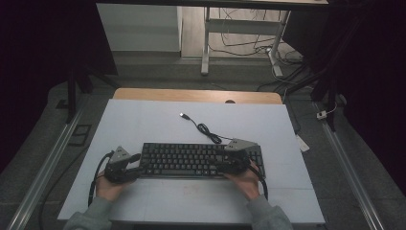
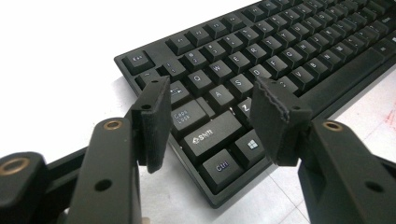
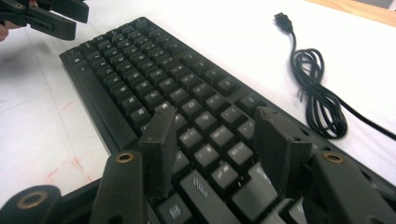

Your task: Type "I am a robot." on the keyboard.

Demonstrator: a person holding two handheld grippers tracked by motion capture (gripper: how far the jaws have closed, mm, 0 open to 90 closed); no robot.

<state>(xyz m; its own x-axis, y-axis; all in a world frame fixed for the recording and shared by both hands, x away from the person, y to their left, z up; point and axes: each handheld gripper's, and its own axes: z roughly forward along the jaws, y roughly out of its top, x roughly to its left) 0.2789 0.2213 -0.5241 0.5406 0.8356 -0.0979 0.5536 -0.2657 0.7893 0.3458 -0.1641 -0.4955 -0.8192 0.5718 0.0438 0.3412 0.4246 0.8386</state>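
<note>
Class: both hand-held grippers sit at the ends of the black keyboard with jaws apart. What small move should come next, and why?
Probably draw both back off the keyboard. The left hand-held gripper and right hand-held gripper stand open over its two ends, gripping nothing, and the keyboard lies flat on the table, so it looks already set down.

Dim room, white table [image 1: 143,120], grey floor [image 1: 325,158]

A black full-size keyboard [image 1: 201,160] lies flat, keys up, near the white table's front edge, cable trailing behind.
</note>
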